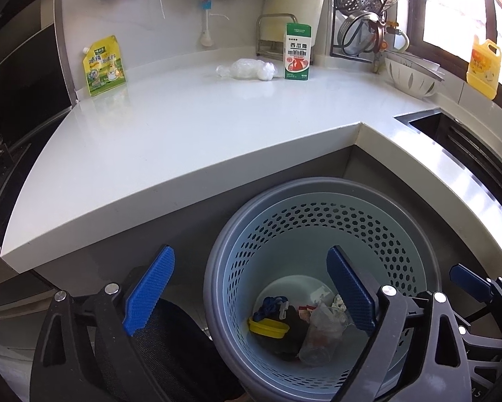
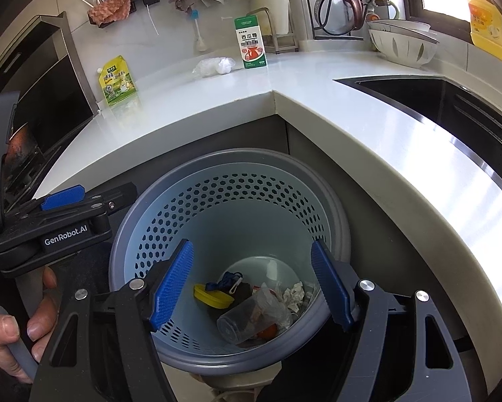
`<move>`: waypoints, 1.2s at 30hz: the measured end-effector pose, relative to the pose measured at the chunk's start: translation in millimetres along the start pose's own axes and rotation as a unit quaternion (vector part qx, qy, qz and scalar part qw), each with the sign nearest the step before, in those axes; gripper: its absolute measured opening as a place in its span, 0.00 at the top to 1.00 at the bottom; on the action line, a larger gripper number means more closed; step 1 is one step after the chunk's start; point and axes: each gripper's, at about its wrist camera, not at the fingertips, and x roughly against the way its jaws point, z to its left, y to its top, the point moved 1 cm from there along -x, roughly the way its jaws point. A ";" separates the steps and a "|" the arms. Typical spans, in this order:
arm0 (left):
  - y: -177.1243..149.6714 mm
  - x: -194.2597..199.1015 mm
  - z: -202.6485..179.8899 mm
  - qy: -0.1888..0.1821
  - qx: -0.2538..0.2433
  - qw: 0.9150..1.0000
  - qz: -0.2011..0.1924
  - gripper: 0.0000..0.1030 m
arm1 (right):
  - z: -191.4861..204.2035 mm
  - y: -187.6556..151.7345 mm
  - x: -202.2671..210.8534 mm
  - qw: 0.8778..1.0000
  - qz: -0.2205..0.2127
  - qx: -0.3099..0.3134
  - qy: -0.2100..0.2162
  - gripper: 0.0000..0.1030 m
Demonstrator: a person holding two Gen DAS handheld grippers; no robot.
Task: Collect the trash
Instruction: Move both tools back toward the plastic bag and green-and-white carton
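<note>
Left wrist view: left gripper (image 1: 251,294) is held wide apart and empty over the bin (image 1: 321,382); right gripper (image 2: 252,288) likewise empty. Several scraps are binned. Left on the counter (image 1: 184,127): yellow pouch (image 1: 103,66), plastic wad (image 1: 245,69), green carton (image 1: 297,52).

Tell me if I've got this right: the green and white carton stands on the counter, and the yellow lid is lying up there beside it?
Not quite. The green and white carton does stand on the counter, but the yellow lid lies down in the blue bin, as the right wrist view shows.
</note>
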 end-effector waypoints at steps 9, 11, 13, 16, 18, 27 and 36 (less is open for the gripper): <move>23.6 8.0 14.9 -0.014 0.015 1.000 -0.022 0.06 | 4.6 23.2 -1.3 1.000 -0.012 0.021 -0.008 0.30; 36.0 9.6 20.4 -0.010 0.020 0.999 -0.032 0.06 | 5.1 36.1 -1.8 0.999 -0.019 0.030 -0.009 0.29; 50.7 10.0 27.7 -0.012 0.031 0.999 -0.041 0.06 | 5.2 51.6 -3.5 0.999 -0.025 0.035 -0.005 0.28; 74.0 7.8 36.6 -0.013 0.042 0.998 -0.053 0.06 | 4.5 78.9 -7.7 0.999 -0.033 0.041 -0.002 0.28; 90.8 4.9 40.4 -0.010 0.039 0.997 -0.063 0.06 | 4.2 99.0 -10.6 0.998 -0.041 0.041 0.003 0.28; 163.9 -26.2 50.8 -0.002 0.024 0.996 -0.088 0.06 | 11.3 191.8 -39.5 0.995 -0.067 0.071 -0.009 0.25; 219.7 -84.6 59.7 -0.001 0.021 0.997 -0.080 0.06 | 3.9 262.7 -109.7 0.998 -0.049 0.048 0.005 0.22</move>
